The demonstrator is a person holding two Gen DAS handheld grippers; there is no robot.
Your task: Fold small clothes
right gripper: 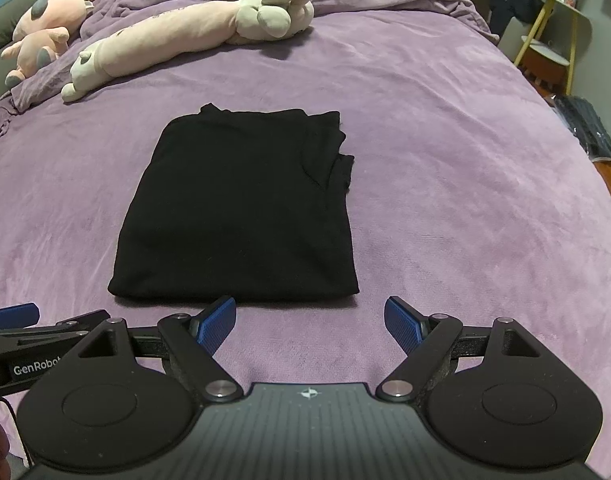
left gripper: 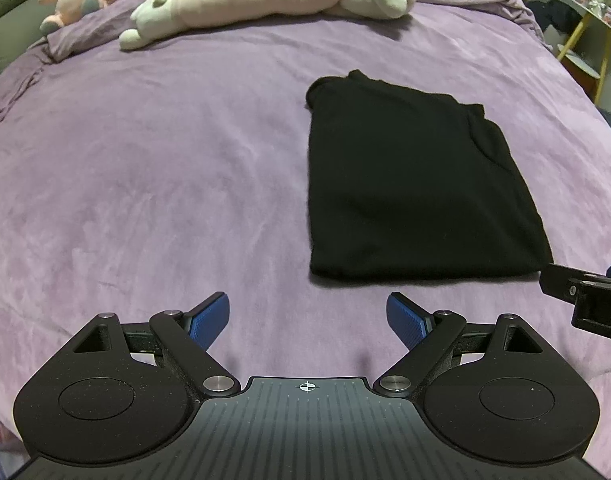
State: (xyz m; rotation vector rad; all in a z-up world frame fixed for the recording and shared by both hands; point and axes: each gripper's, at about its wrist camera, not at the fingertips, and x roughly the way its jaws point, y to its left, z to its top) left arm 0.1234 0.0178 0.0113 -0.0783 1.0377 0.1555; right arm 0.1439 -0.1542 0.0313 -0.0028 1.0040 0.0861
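Across the whole scene we see a purple blanket (right gripper: 445, 140) covering the bed, soft and slightly rumpled toward its far end. On it, at the far side, lies a long pale plush toy (right gripper: 177, 40) stretched out on its side, and beside that, toward the far left corner, a smaller pink plush toy (right gripper: 41, 36).

Nearer to us, the black garment (right gripper: 237, 208) lies flat on the blanket, folded into a neat rectangle with layered edges showing along its far right corner. In the right wrist view it sits straight ahead, slightly left of centre; in the left wrist view it lies off to the right (left gripper: 417, 188).

Off the bed at the far right we make out a small side table with yellow legs (right gripper: 553, 28).

We hold the left gripper (left gripper: 308, 316) just short of the garment's near edge and left of it, its blue pads spread wide with nothing between them. The right gripper (right gripper: 310, 320) hangs just before the garment's near right corner, its jaws likewise wide apart and empty, touching no cloth.
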